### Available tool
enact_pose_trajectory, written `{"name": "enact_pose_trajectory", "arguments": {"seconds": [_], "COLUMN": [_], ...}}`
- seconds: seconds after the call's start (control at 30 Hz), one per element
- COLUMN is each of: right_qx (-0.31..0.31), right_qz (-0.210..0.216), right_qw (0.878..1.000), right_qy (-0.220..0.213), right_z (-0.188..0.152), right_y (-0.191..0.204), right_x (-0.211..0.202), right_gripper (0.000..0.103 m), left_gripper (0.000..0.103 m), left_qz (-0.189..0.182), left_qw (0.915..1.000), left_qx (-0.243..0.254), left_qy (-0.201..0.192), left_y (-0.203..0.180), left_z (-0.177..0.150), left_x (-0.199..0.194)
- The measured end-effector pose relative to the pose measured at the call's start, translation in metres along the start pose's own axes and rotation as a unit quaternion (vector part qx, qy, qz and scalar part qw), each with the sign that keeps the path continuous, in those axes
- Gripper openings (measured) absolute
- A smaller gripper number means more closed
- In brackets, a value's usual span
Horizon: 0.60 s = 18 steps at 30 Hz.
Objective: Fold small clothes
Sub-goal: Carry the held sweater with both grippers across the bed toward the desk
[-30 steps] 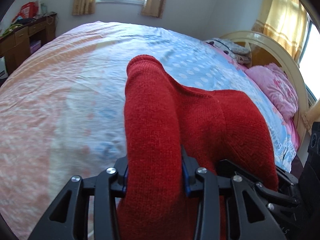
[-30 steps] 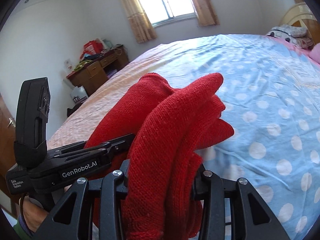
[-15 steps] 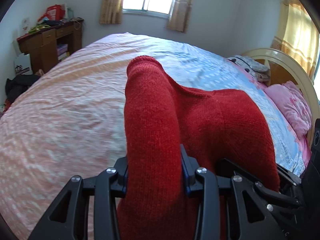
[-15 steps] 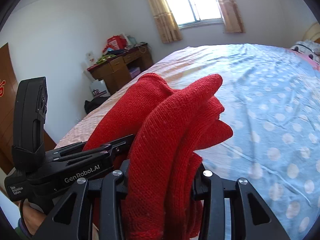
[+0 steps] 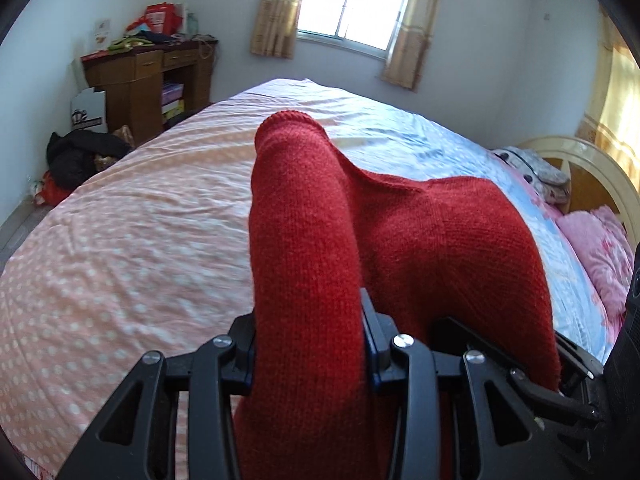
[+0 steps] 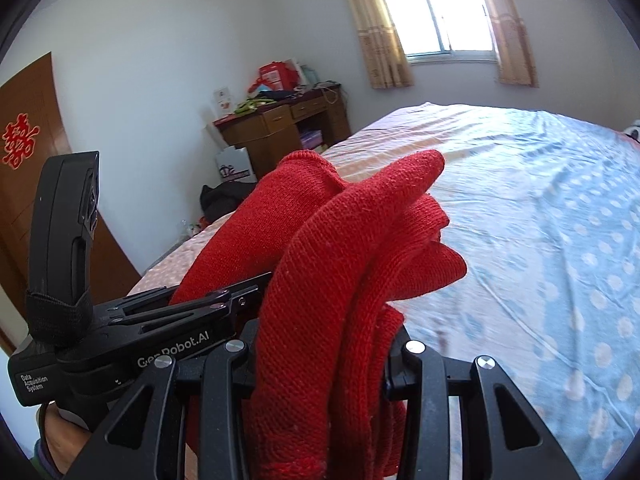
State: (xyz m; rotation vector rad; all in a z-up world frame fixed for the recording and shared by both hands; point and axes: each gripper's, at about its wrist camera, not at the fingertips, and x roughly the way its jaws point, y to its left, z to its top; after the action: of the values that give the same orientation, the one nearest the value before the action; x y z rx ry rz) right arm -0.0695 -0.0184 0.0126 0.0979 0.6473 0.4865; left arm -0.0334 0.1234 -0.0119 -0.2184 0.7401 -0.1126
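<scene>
Left wrist view: the left gripper (image 5: 308,332) is clenched on a thick roll of the red sweater (image 5: 420,232). The sweater sits in the middle of the view and spreads toward 3 o'clock, where the other gripper also has it. It is held up above the bed (image 5: 132,240), not lying flat on it.

In the right wrist view, the right gripper (image 6: 324,356) is clenched on a bunch of sweater layers. The left gripper shows there at 9 o'clock.

What could go wrong? The wool is thick and soft. If one gripper lets go too soon, I think that side would flop down and the fold would come apart. The layers in the right gripper are bunched up, so they may land crooked or lumpy. If the two grippers pull apart too hard, the knit may stretch.

Counting: one red sweater, two grippers, one bed. There is one window (image 5: 352,8) at 12 o'clock with two curtains. One brown desk (image 5: 148,80) stands at 10 o'clock. One pink pillow (image 5: 600,256) lies at 3 o'clock.
</scene>
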Motion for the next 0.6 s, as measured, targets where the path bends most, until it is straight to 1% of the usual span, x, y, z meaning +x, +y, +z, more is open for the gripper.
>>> {"name": "enact_pose_trajectory", "arguments": {"seconds": [0.43,0.6], "right_qx": [-0.052,-0.069], "right_qz": [0.033,0.043], "right_qw": [0.998,0.997], "right_qy": [0.009,0.006], "right_z": [0.014,0.022], "right_y": [0.038,0.05], "right_x": [0.038,0.052], "right_gripper": [0.04,0.04], "left_gripper": [0.04,0.04], "left_qz": [0.031,0.042], "left_qw": [0.9981,0.9969], "left_qx": [-0.05,-0.06], "left_qy": [-0.018,-0.028], "left_y": [0.055,0.069], "left_z": [0.005,0.01], "left_x": [-0.007,-0.009]}}
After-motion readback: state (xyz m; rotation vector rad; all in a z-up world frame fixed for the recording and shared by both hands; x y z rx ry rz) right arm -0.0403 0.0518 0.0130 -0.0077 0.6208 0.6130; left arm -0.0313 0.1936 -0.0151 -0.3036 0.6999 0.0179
